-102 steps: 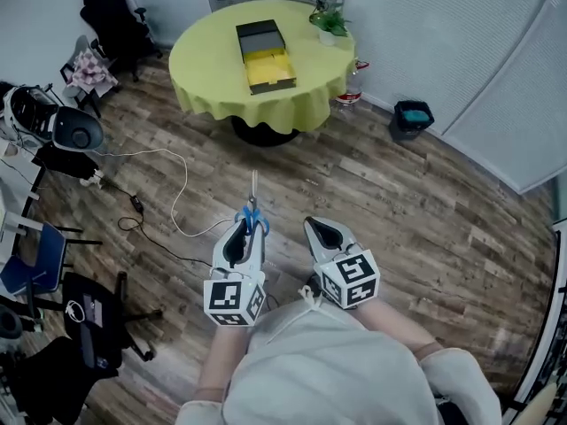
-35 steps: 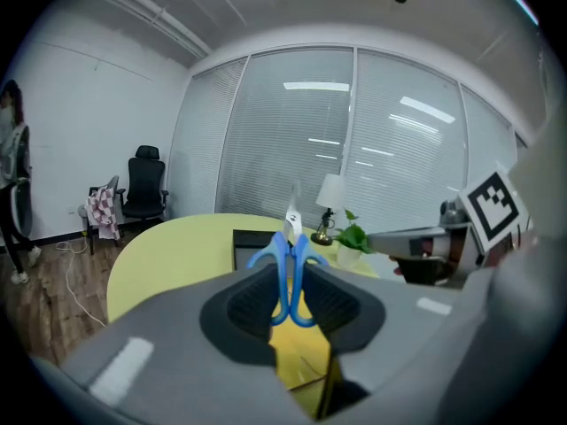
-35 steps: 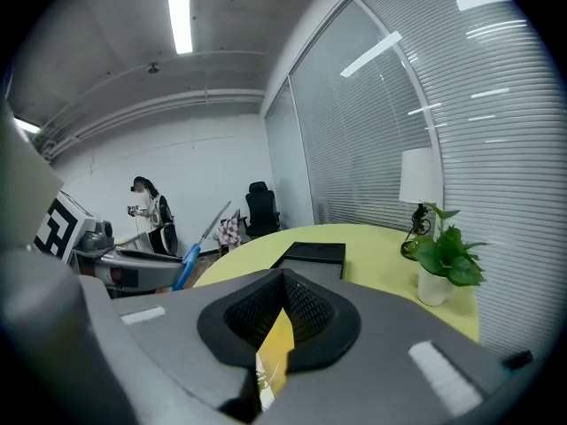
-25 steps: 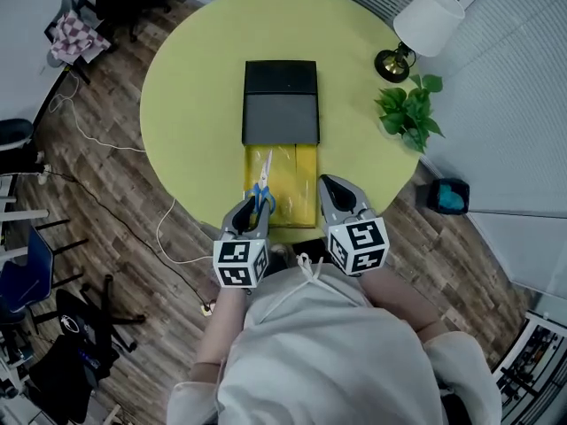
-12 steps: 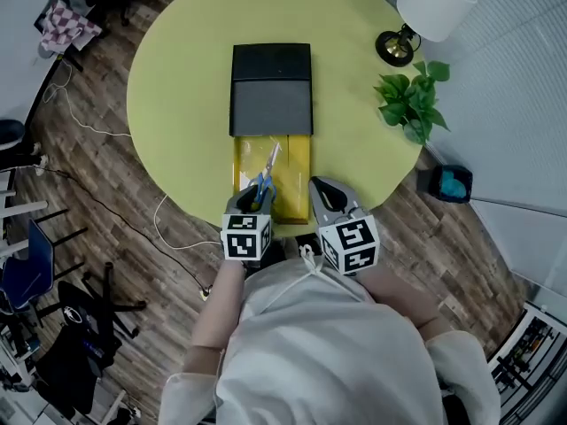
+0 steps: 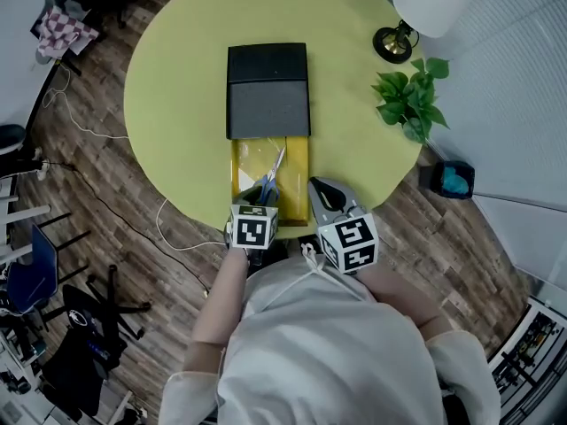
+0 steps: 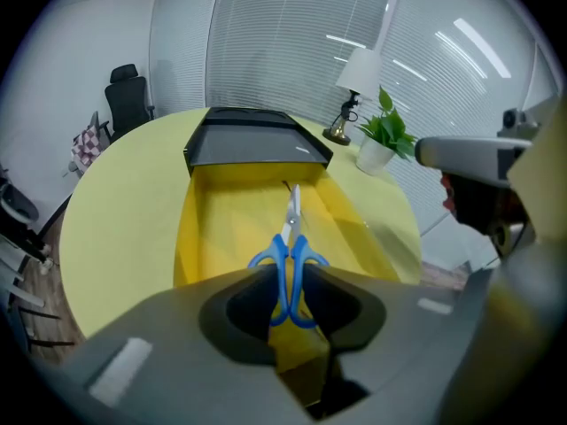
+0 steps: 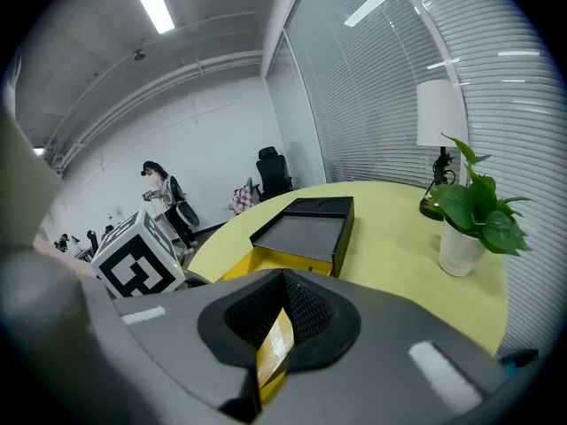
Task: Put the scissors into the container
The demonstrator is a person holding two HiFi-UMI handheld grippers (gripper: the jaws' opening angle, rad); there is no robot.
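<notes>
Blue-handled scissors [image 7: 289,264] are clamped by their handles in my left gripper [image 7: 288,280], the steel blades pointing forward. They hang over the open yellow container [image 7: 227,224], a drawer pulled out of a black box [image 7: 252,140]. In the head view the scissors [image 6: 271,173] are above the near half of the yellow container [image 6: 297,162], with the left gripper [image 6: 263,193] at its front edge. To its right, my right gripper [image 6: 322,188] is shut and holds nothing. The right gripper view shows its closed jaws [image 8: 282,277] in front of the black box [image 8: 306,231].
The box sits on a round yellow-green table [image 6: 177,87]. At the table's far right stand a lamp [image 6: 423,3] and a potted plant [image 6: 406,104]. Wood floor with cables [image 6: 115,211] lies left. A person [image 8: 164,193] and office chairs stand at the back of the room.
The left gripper has moved forward and slightly right, bringing the scissors over the yellow container with blades angled right. The right gripper has hardly moved.
</notes>
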